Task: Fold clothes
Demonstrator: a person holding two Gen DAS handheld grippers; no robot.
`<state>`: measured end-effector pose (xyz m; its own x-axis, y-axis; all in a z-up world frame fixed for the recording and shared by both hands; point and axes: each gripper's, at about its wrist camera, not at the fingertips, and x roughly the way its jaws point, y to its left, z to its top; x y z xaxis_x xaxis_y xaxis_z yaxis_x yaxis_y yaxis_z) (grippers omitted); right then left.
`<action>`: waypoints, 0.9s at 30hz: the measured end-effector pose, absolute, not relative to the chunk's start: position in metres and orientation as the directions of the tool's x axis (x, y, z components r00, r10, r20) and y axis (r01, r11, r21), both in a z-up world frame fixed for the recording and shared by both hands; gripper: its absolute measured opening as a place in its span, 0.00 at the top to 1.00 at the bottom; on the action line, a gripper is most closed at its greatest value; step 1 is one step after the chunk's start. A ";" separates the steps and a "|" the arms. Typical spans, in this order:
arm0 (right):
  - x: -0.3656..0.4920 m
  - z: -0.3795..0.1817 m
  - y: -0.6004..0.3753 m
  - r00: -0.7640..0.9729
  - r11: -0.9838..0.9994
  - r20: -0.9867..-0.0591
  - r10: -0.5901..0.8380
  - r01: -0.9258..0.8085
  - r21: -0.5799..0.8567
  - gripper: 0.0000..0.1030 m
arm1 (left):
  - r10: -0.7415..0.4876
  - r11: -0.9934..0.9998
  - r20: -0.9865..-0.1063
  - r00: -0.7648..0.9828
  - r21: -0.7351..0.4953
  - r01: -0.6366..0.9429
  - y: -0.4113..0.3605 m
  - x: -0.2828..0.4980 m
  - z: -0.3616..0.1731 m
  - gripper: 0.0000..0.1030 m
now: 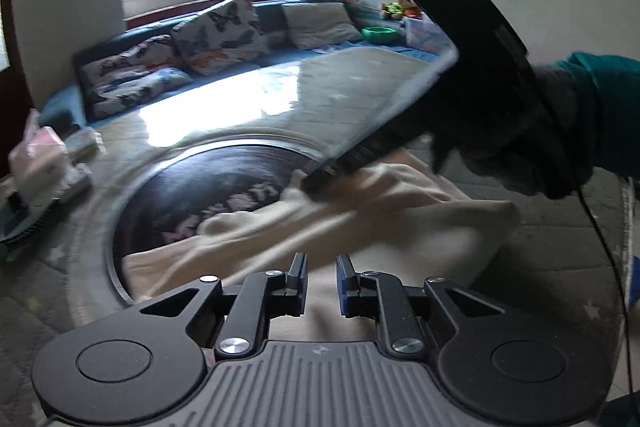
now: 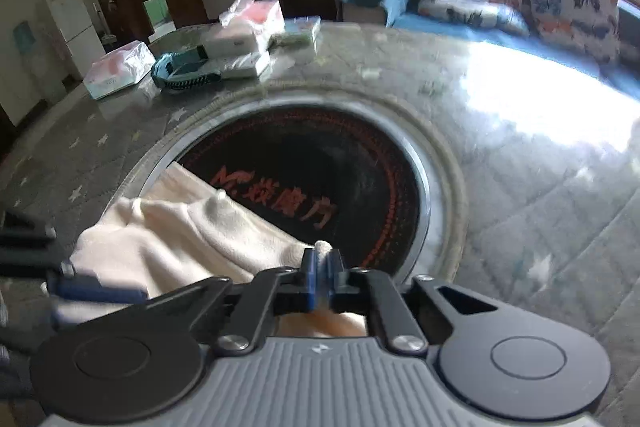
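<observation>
Cream garment draped over table's dark round inset, right claw pinching its edge, left claw empty just short of it.

Table [image 2: 520, 187] with dark round inset [image 2: 320, 167] carries the cream garment [image 1: 320, 211], a long bunched strip running from the near left edge of the inset diagonally toward the far right in the left wrist view. Right gripper [image 2: 323, 267] is clamped tight on a small tuft of the cloth's edge, fabric poking up between the blue pads; the gloved hand [image 1: 520, 131] holds it at the strip's far end. Left gripper [image 1: 322, 279] has jaws slightly apart, nothing between them, cloth lying directly ahead and under its tips. Left claw sits nearer the near end, so that end looks like its next grab.
</observation>
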<state>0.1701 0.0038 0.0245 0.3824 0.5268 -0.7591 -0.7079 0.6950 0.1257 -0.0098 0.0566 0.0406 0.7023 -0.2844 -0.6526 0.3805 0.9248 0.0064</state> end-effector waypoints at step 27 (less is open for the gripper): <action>0.163 0.023 -0.038 0.310 0.704 -0.812 0.495 -0.690 0.166 0.94 | -0.471 0.822 -0.621 0.626 -0.052 0.567 -0.016 0.000 0.025 0.85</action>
<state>0.1625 -0.0384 0.0227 0.3102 0.4950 -0.8116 -0.6901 0.7044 0.1658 0.0000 -0.0156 0.0250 0.6263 -0.4712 -0.6211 0.5671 0.8220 -0.0517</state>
